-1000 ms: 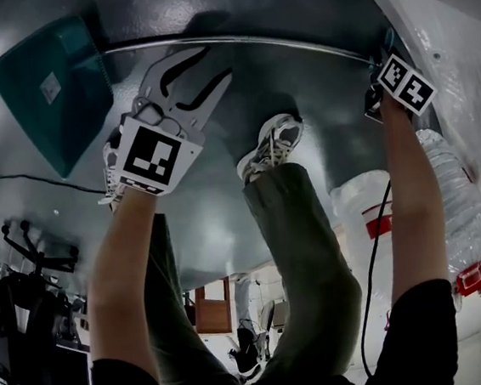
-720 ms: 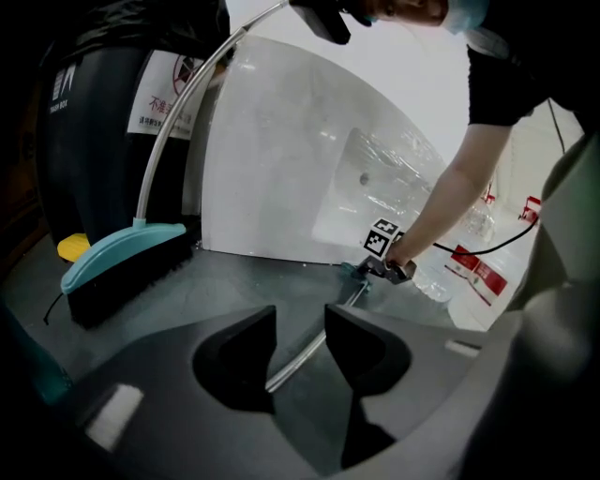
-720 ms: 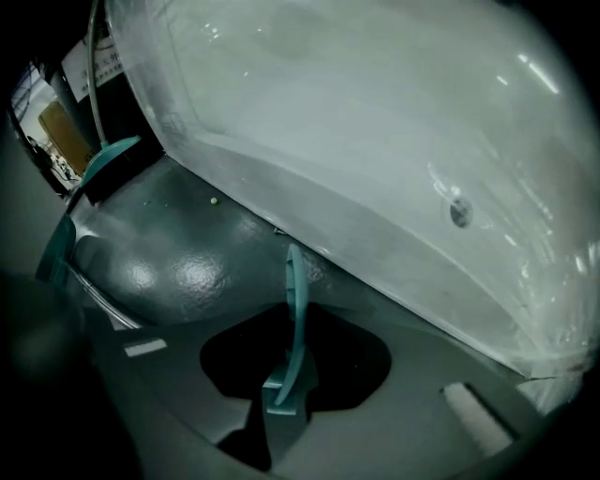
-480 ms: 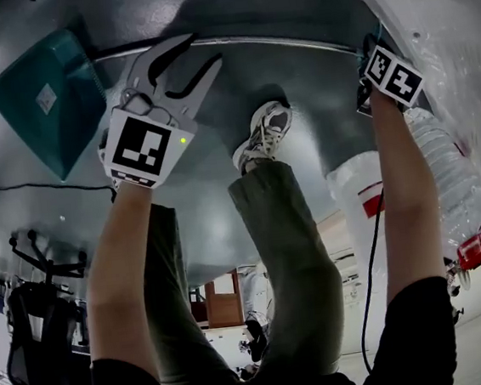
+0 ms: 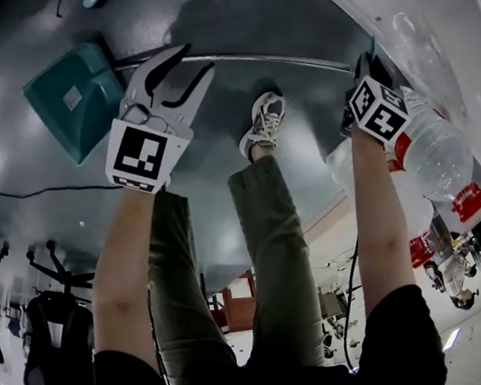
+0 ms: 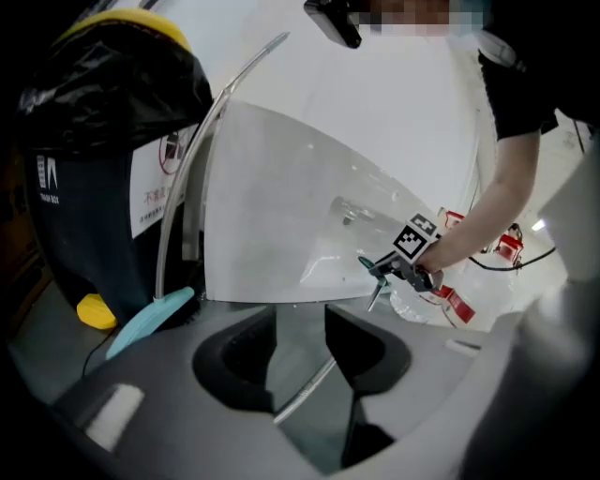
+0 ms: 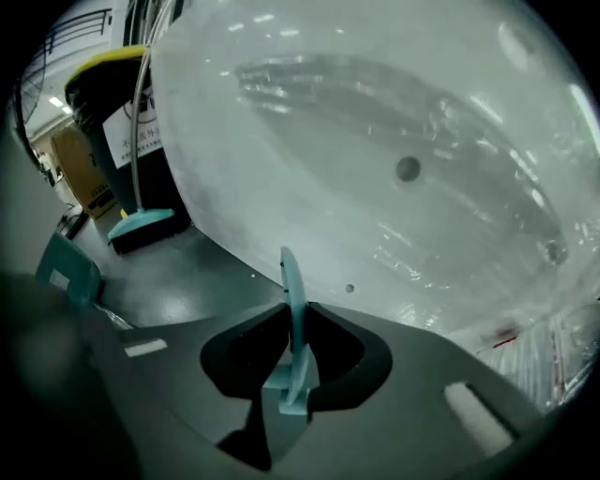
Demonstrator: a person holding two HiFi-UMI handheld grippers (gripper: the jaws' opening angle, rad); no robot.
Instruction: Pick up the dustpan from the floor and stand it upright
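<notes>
The teal dustpan lies at the upper left of the head view, also showing as the dustpan at the left edge of the right gripper view. Its long metal pole runs right to a teal grip end. My right gripper is shut on that teal grip, which stands pinched between the jaws of the right gripper. My left gripper hangs open just above the pole. In the left gripper view the pole shows through the gap of the left gripper, untouched.
A big clear plastic bag bulges along the right. A black bin with a yellow lid stands by a teal broom head. My shoe is planted just under the pole. Water bottles lie at the right.
Both grippers have come up off the floor. The right one carries the pole's grip end higher, against the plastic bag. The left stays open over the pole.
</notes>
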